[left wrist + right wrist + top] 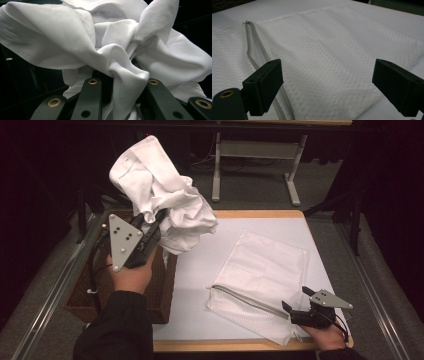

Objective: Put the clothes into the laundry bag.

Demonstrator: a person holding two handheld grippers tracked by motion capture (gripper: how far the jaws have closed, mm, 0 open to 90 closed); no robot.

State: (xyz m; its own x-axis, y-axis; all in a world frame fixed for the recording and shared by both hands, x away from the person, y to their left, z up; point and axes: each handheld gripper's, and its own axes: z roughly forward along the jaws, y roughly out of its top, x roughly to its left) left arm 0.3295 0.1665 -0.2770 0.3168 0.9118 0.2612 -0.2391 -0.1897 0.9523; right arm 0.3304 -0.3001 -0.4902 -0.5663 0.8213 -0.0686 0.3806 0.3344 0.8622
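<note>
From above the person's side, the high view looks forward and down across the desk (200, 320), taking in its near and far edges. The left gripper view sits close behind its jaws, pressed up against the bunched white cloth (105, 45) raised over the desk's left edge. The right gripper view skims low over the mesh bag (332, 50) by the near right corner; the high view shares both cloth (160, 195) and bag (260, 270).

I was working in what looked like a staged recording booth or lab, not a home. Black curtains (30, 180) closed off both sides, and the floor was grey carpet (260, 185). My table (260, 214) had a wooden edge under a plain white cover, aluminium rails (60, 280) ran along its sides, and a grey-legged desk frame (260, 155) stood behind it.
</note>
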